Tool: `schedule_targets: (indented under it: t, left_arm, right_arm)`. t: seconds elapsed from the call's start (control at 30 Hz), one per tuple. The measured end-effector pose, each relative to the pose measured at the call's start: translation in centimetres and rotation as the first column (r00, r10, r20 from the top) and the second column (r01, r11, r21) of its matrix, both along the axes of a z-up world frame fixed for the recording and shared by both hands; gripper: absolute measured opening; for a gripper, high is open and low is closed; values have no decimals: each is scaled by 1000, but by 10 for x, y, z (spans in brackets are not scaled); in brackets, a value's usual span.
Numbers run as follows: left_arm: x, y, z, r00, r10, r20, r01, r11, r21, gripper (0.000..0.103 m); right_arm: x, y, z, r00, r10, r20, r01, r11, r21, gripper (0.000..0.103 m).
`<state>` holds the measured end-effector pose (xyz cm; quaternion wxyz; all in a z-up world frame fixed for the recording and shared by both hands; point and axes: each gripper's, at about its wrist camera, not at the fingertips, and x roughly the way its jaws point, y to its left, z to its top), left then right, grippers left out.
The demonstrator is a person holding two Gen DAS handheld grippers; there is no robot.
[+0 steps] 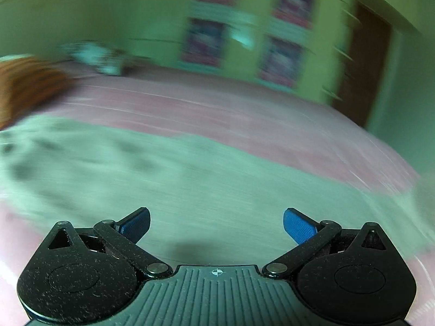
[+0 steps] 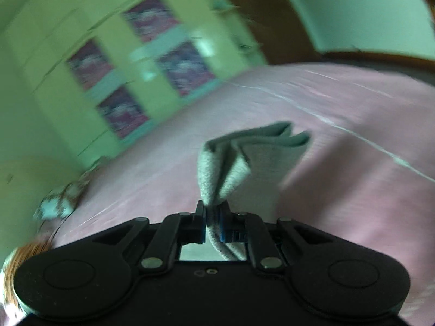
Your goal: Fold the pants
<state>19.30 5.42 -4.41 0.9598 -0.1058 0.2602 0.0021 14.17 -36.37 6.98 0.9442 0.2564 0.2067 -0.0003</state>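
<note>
Over pink bed [image 1: 244, 114] | left tongs [image 1: 216, 226] spread | right tongs [image 2: 213, 224] pinching pants [image 2: 244, 157] | no writing legible

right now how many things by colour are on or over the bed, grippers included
grey-green: 1, pants
pink: 1, bedsheet
orange-brown: 1, pillow
black with blue pads: 2, left gripper, right gripper
total: 5

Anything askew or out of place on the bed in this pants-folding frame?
Nothing damaged or spilled. Both views are motion-blurred. The right gripper is shut on a bunched fold of the grey pants, lifted off the pink bedsheet; the left gripper is open and empty.
</note>
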Motion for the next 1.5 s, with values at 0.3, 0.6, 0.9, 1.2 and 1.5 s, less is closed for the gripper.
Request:
schedule_targets:
  t: [0.3,0.6,0.9,1.2,1.5]
  left_arm:
    - [-42,136,-34,978,206,-22,-207,971,-119,103]
    - [-34,120,-33,994,105,6,-102,979,-176,103]
    - [40,3,-32,982,-57,-182,51,998,-35,103]
    - [62,-22,8,992,-113,56,109,991,79,103]
    - [150,-57,-40,938,-219,-267,238,970,40,103]
  right_arm:
    - [22,227,-30,933,360,-6,-354,913,-202,2]
    - [-6,250,-57,875,470,-120,-484,835,-262,19]
    - [-17,133,-57,983,156,-97,-174,961,-215,21]
    - [29,107,-46,973,167,-160,-195,964,-179,17]
    - [116,97,-87,922,176,-346,-256,946,-201,18]
